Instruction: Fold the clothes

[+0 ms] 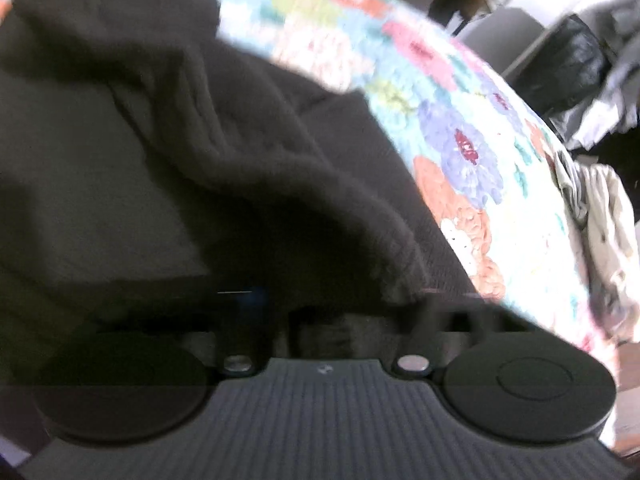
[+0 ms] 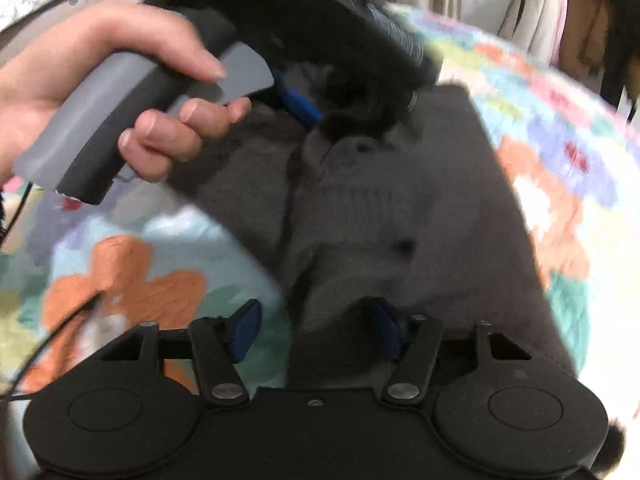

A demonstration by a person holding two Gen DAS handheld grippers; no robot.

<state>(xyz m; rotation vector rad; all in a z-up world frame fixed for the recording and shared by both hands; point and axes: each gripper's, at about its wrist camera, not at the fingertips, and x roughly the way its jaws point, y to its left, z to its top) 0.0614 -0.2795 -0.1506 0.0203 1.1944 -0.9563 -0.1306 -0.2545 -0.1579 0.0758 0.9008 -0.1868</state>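
A dark grey knit cardigan (image 2: pixel 384 220) with buttons lies on a flowered bedspread (image 2: pixel 560 168). In the right wrist view my left gripper (image 2: pixel 320 108), held by a hand, is at the cardigan's far end with its blue pads shut on a bunch of the knit. In the left wrist view the same dark knit (image 1: pixel 200 152) fills the frame and drapes over my left gripper (image 1: pixel 320 312), hiding its fingers. My right gripper (image 2: pixel 312 328) is open, its blue pads (image 2: pixel 246 328) spread over the cardigan's near hem, with fabric between them.
The flowered bedspread (image 1: pixel 460 128) curves to the bed's edge at the right. A pile of light clothes (image 1: pixel 608 232) hangs at that edge. Dark bags and furniture (image 1: pixel 568 60) stand beyond the bed.
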